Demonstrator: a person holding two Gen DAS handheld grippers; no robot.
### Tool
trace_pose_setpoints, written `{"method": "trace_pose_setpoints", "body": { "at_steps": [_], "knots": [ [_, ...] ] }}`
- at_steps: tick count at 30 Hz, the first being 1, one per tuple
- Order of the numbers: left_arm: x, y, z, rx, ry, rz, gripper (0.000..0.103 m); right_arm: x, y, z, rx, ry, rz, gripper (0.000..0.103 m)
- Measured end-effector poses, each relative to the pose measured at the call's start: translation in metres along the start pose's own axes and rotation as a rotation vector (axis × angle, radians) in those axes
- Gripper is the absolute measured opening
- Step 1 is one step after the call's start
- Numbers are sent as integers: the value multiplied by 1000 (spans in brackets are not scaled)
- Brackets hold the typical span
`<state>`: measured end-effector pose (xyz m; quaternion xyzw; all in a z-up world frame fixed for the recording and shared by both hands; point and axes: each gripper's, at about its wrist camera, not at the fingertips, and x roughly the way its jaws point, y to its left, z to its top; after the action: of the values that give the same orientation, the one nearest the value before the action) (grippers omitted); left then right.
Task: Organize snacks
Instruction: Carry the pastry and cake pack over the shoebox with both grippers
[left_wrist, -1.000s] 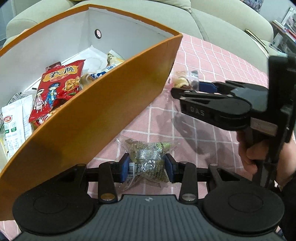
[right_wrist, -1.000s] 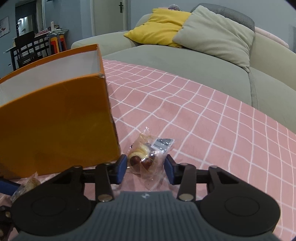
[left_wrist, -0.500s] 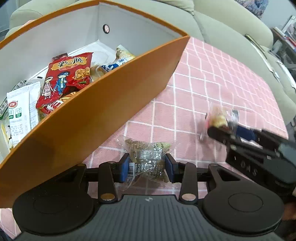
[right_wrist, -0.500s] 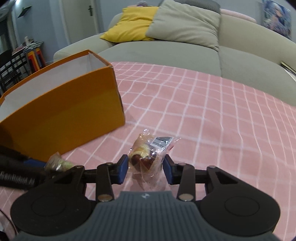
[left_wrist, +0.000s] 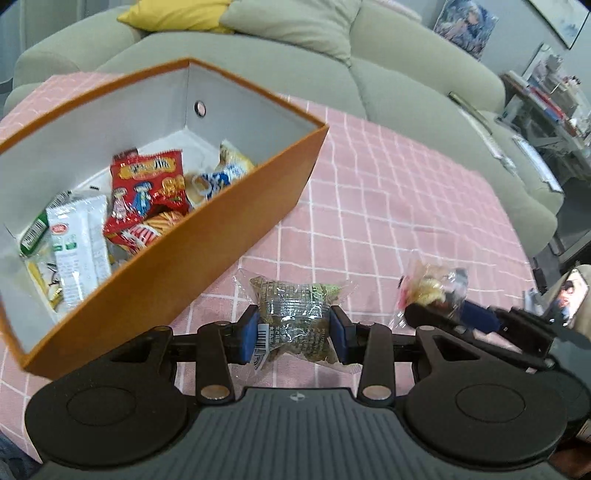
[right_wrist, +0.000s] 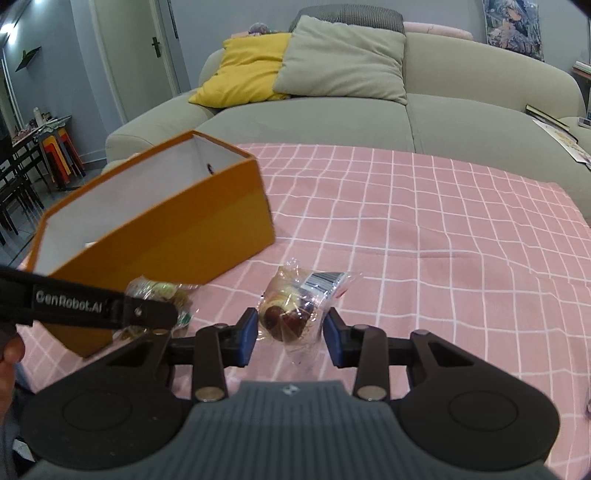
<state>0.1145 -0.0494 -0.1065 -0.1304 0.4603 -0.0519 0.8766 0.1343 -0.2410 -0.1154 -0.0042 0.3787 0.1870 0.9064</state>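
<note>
Left-wrist view: blue pads of the left gripper (left_wrist: 293, 328) are clamping a crinkly clear-wrapped greenish snack packet (left_wrist: 295, 315) at lower centre, lifted clear for carrying to the open orange cardboard box (left_wrist: 207, 254) at left.

Right-wrist view: the right gripper (right_wrist: 289, 330) is pinching a clear-wrapped brown pastry (right_wrist: 291, 310) above the pink checked tablecloth (right_wrist: 443, 240), likely box-bound too.

**Card, cloth and crinkled film**

The orange box (left_wrist: 229, 236) looks like matt card, white and smooth inside. A soft pink checked cloth (left_wrist: 388, 206) covers the table. Both held snack packets, the greenish one (left_wrist: 295, 317) and the brown one (right_wrist: 295, 306), wear glossy, crinkled clear film. The tongs are matt black plastic with blue pads (left_wrist: 249, 334).
</note>
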Motion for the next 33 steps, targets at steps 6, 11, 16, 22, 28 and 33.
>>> {"method": "trace_pose_setpoints", "body": {
  "at_steps": [6,11,16,22,28,33],
  "knots": [
    [-32,5,2,-9,-61,-30,45,-27,21,3,-30,-36,7,35],
    [-60,14,5,-31,-108,-41,45,-48,37,11,-53,-83,20,35],
    [-84,33,11,-68,-158,-28,45,-63,57,22,-83,-123,44,35],
    [-103,59,25,-87,-196,2,45,-66,78,35,-128,-143,68,35],
    [-108,83,47,-92,-193,14,45,-61,95,54,-175,-161,109,35],
    [-111,98,68,-58,-207,57,45,-44,110,77,-219,-164,150,35]
  ]
}}
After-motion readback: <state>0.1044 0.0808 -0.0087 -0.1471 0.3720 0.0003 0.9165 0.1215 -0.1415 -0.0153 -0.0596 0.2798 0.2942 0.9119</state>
